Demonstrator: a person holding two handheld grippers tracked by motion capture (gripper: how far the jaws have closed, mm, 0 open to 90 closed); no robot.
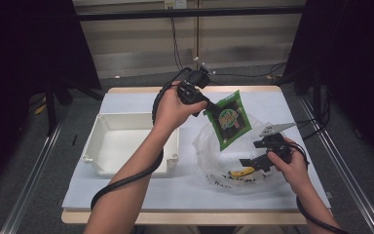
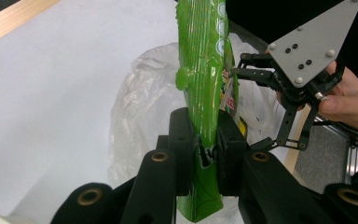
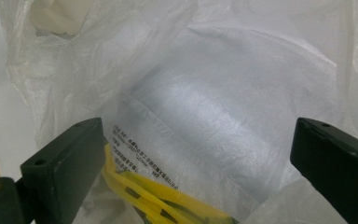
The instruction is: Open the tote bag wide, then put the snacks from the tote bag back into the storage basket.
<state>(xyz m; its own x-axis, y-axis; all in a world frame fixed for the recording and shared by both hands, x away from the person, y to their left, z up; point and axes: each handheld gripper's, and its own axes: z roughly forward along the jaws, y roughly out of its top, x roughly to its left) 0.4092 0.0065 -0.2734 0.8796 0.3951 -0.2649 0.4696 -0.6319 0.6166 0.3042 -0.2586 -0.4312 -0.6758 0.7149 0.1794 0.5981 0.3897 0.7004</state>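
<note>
Left gripper (image 1: 209,108) is up over the middle of the surface (image 1: 141,100), its fingers (image 2: 182,140) clamped on the lower edge of a green snack packet (image 1: 230,119), which hangs in the air above a crumpled clear plastic bag (image 1: 209,156). The bag lies on the right half of the white-covered surface. Just left of it sits an open white bin (image 1: 108,141), partly crossed by the left forearm and the trailing black cable (image 1: 126,179).

Right gripper (image 1: 248,163) is low at the bag's near right side, fingers (image 3: 63,163) wide apart with bag film between them. A yellow item (image 1: 242,171) lies at its fingertips.

The left gripper view shows the packet (image 2: 204,70) edge-on, pinched from both sides, with the right gripper (image 2: 242,63) and its grey 3-cornered plate (image 2: 314,42) just beyond it, close to the packet's far side. The right gripper view looks straight into the bag (image 3: 223,93): a silvery-white pouch with small printed text (image 3: 205,130) and yellow wrapping (image 3: 154,198) low between the fingers, seen through film. The high view gives the bin and the surface's wooden edge.
</note>
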